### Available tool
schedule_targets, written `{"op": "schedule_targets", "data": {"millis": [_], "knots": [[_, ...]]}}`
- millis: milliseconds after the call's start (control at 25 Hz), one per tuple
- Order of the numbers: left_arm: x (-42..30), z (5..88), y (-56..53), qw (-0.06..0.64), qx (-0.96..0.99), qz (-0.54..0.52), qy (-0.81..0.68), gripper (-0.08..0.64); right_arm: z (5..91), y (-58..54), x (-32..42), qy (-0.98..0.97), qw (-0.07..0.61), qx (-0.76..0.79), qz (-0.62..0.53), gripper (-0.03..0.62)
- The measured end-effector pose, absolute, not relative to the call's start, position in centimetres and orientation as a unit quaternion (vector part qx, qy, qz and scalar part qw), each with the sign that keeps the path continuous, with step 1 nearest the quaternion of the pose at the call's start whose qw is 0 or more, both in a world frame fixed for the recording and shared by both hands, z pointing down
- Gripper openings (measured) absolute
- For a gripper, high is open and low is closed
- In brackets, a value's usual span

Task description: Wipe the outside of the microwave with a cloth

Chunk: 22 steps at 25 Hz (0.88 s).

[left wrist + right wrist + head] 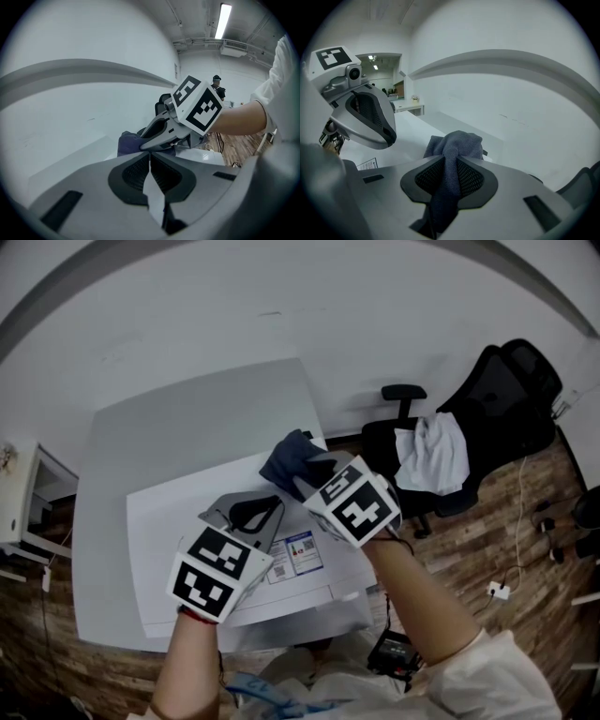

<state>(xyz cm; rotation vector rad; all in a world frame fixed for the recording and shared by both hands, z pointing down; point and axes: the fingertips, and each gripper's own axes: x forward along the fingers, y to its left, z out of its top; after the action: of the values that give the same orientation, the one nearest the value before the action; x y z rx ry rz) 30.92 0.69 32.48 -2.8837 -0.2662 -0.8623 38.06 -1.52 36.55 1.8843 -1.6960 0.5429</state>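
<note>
From the head view I look down on the white top of the microwave (pixel 178 521), which carries printed labels (pixel 295 554) near its front. My right gripper (pixel 314 470) is shut on a dark blue cloth (pixel 289 457) that rests on the top's far right part. In the right gripper view the cloth (pixel 457 140) bunches up between the jaws of that gripper (pixel 450 159). My left gripper (pixel 262 510) hovers just left of it over the top, shut and empty (pixel 150 157). In the left gripper view the right gripper (pixel 146 143) and the cloth (pixel 127 143) sit straight ahead.
The microwave stands on a grey table (pixel 187 418) against a white wall. A black office chair (pixel 497 409) draped with a white cloth (pixel 431 454) stands to the right on the wooden floor, with cables and a plug (pixel 497 592). A white cabinet (pixel 19 507) sits far left.
</note>
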Motion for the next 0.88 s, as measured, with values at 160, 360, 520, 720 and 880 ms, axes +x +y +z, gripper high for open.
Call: {"op": "schedule_targets", "data": {"millis": [160, 360, 520, 720, 880], "knots": [[32.3, 32.5, 2.2, 0.064, -0.950, -0.289, -0.095, 0.009, 36.6, -0.2, 39.7, -0.624, 0.258, 0.709, 0.203, 0.092], [33.8, 32.2, 3.7, 0.051, -0.953, -0.277, -0.114, 0.009, 36.4, 0.7, 40.6, -0.641, 0.196, 0.712, 0.207, 0.092], [35.2, 31.9, 4.4, 0.049, -0.957, -0.259, -0.121, 0.009, 36.4, 1.8, 41.5, -0.670, 0.114, 0.707, 0.197, 0.092], [36.9, 32.5, 4.9, 0.066, -0.953, -0.269, -0.126, 0.009, 36.4, 2.9, 42.8, -0.675, -0.003, 0.714, 0.185, 0.092], [38.0, 32.7, 6.0, 0.077, -0.949, -0.275, -0.136, 0.009, 37.0, 3.9, 43.4, -0.664, -0.118, 0.711, 0.199, 0.092]]}}
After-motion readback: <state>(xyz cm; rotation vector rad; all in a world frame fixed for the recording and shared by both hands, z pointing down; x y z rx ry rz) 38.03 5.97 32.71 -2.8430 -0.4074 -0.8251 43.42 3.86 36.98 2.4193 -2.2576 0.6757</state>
